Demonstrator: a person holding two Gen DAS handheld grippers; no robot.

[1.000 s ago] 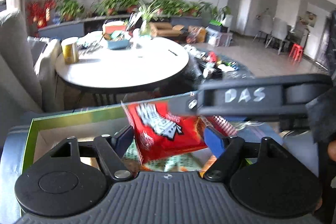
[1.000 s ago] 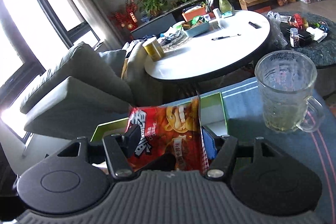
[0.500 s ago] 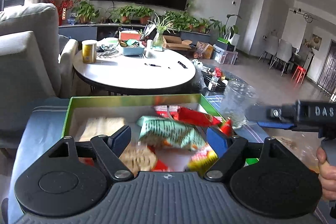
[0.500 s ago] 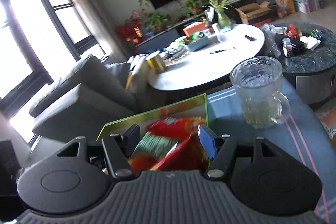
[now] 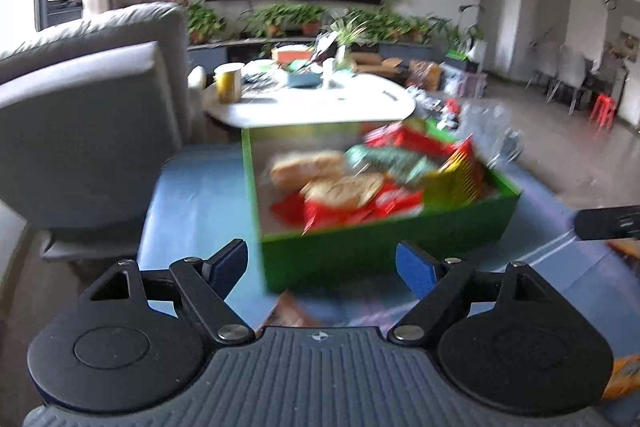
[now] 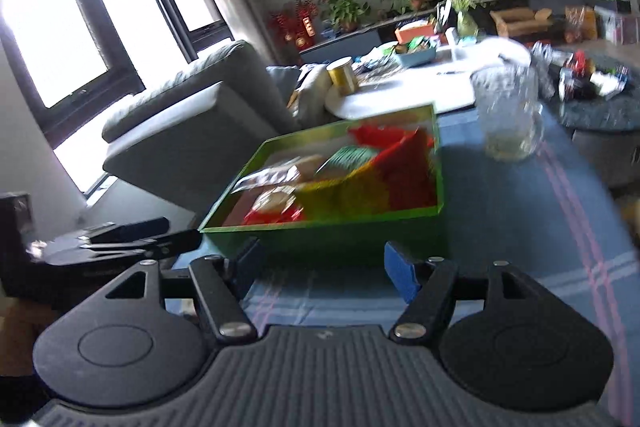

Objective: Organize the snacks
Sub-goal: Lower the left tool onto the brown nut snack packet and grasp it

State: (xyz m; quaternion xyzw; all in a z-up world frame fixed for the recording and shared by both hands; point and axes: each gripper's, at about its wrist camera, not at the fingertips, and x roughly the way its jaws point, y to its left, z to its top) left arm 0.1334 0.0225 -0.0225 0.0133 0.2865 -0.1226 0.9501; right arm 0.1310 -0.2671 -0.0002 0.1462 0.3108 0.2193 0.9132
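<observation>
Both views blurred by motion. Left gripper (image 5: 322, 269) sits at the bottom of the left wrist view, jaws opening, spread wide, nothing between them; only blue tablecloth and the near box wall show in the gap. Right gripper (image 6: 322, 269) at the bottom of the right wrist view, jaws apart, nothing pinched, striped cloth in the gap.

Green box (image 5: 384, 255) stands on the table (image 5: 192, 203), center-right of the left view, just beyond the jaws. Snacks (image 5: 360, 183) are piled inside it: red packs, a green pack, a yellow-red striped pack, two pale round-looking packs toward the box's left side. Print too blurred to read. Same box (image 6: 332, 239) sits center frame in the right view, the snack pile (image 6: 352, 179) filling mostly its right half.

Glass mug (image 6: 508, 115) stands on the cloth to the upper right of the box in the right view, near it, not touching. In the left view a brownish pack (image 5: 290, 311) lies on the cloth just in front of the box, partly hidden by the gripper body. Right gripper's tip pokes in at the right edge of the left view (image 5: 608, 223); left gripper's tip shows at the left edge of the right view (image 6: 132, 239). Grey sofa (image 5: 88, 131) upper left, white round table (image 5: 320, 107) behind the box.
</observation>
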